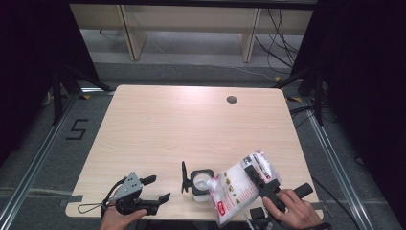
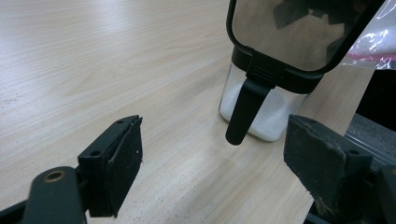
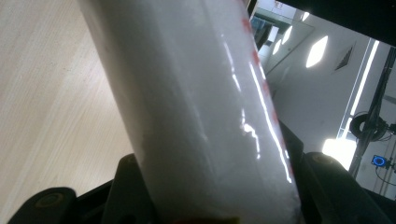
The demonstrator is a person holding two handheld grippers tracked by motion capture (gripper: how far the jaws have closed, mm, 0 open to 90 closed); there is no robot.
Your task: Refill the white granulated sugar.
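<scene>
A clear square jar (image 1: 201,184) with a black rim stands near the table's front edge, its hinged lid (image 1: 184,177) flipped up to the left. White powder lies in the jar's bottom (image 2: 265,122). A white plastic bag with red print (image 1: 239,187) is tipped over the jar's mouth, and my right gripper (image 1: 261,179) is shut on it. In the right gripper view the bag (image 3: 201,116) stands between both jaws. My left gripper (image 1: 155,189) rests open at the front left, with nothing between its jaws. In its own view the left gripper (image 2: 212,163) faces the jar and the lid (image 2: 294,32).
The light wood table (image 1: 191,129) has a round cable hole (image 1: 231,99) at the far right. Behind it stand wooden furniture legs and loose cables on a grey floor. Black frames flank both sides.
</scene>
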